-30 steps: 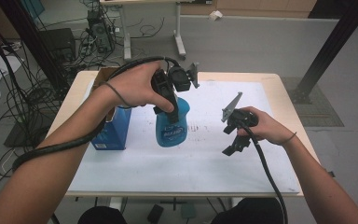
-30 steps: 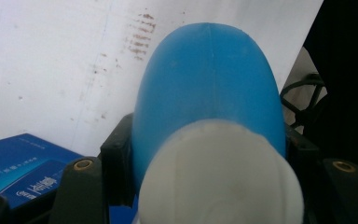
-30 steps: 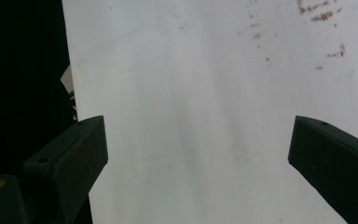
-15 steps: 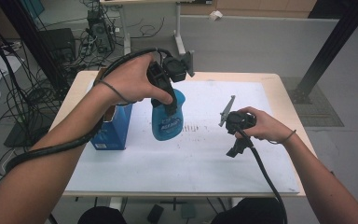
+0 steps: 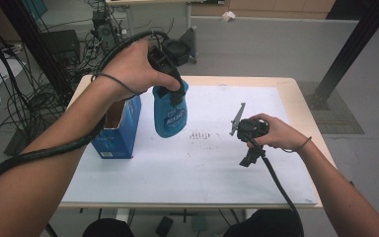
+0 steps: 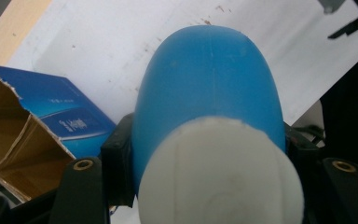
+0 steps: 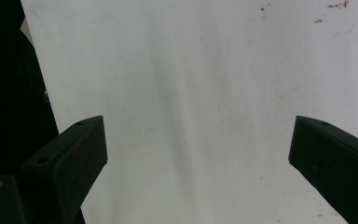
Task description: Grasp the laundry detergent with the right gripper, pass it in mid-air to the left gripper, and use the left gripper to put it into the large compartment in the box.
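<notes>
White table [image 5: 187,168]: blue bottle [image 5: 170,116] pinched in left gripper [image 5: 170,91], lifted clear

Soft, even room light falls from above, and the white table sheet [image 5: 202,163] shows only faint shadows. The high view is slightly grainy and curves at its edges. In the left gripper view the blue bottle [image 6: 209,88] sits so close that its white cap [image 6: 219,172] blurs. The right gripper view looks hazy, with dark corners.

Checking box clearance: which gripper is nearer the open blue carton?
Left. The left gripper holds the blue bottle in the air just beside the blue carton. The right gripper hovers open, farther off across the white mat.
</notes>
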A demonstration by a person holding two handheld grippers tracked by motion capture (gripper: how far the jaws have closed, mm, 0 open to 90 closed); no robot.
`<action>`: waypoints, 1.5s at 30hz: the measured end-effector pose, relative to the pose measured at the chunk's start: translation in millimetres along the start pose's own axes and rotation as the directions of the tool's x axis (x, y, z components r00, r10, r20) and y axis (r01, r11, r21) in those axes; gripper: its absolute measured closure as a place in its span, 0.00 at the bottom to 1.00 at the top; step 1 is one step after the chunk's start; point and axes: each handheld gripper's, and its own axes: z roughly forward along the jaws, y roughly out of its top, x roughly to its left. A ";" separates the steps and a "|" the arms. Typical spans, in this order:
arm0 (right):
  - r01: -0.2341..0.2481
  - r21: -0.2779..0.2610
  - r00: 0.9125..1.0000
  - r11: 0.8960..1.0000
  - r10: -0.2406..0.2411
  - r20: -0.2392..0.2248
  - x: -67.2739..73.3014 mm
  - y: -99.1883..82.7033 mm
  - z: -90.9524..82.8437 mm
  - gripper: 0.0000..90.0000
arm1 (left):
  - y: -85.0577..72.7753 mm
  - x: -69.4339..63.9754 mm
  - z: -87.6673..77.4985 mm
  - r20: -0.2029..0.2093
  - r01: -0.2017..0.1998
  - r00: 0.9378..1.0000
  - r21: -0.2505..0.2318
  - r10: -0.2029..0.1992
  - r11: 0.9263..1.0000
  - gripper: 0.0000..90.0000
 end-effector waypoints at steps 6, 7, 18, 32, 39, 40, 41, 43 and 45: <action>0.001 -0.001 1.000 1.000 -0.001 0.005 0.5 1.2 -0.6 0.05 | 2.5 10.4 -17.8 0.014 0.056 0.998 -0.006 -0.056 0.998 0.42; 0.002 -0.001 1.000 1.000 -0.002 0.004 0.8 1.5 -0.8 0.05 | 2.7 12.8 -21.2 0.011 0.066 0.998 -0.007 -0.066 0.998 0.42; 0.000 0.021 1.000 1.000 0.000 0.019 3.8 4.8 -0.8 0.06 | -0.1 47.7 -66.2 -0.025 0.219 0.975 -0.051 -0.221 0.974 0.42; -0.002 0.011 1.000 1.000 0.002 0.022 3.2 6.8 -0.4 0.06 | -16.0 96.3 -97.7 -0.061 0.405 0.911 -0.056 -0.408 0.913 0.42; 0.009 0.001 1.000 1.000 -0.009 0.014 5.2 10.5 1.3 0.06 | -28.9 122.3 -93.8 -0.074 0.523 0.848 -0.034 -0.524 0.851 0.42; 0.012 -0.002 1.000 1.000 -0.012 0.012 4.9 10.6 1.5 0.06 | -30.7 124.8 -93.1 -0.078 0.534 0.841 -0.033 -0.535 0.845 0.42; 0.013 -0.004 1.000 1.000 -0.013 0.011 4.8 10.4 1.7 0.06 | -33.4 128.5 -92.4 -0.087 0.552 0.829 -0.034 -0.552 0.833 0.42; 0.012 -0.002 1.000 1.000 -0.012 0.014 3.9 10.1 1.9 0.06 | -37.1 133.2 -91.5 -0.099 0.570 0.816 -0.032 -0.570 0.821 0.42; 0.012 -0.007 1.000 1.000 -0.012 0.012 3.5 10.2 2.4 0.06 | -41.7 138.9 -89.5 -0.102 0.587 0.803 -0.027 -0.587 0.809 0.42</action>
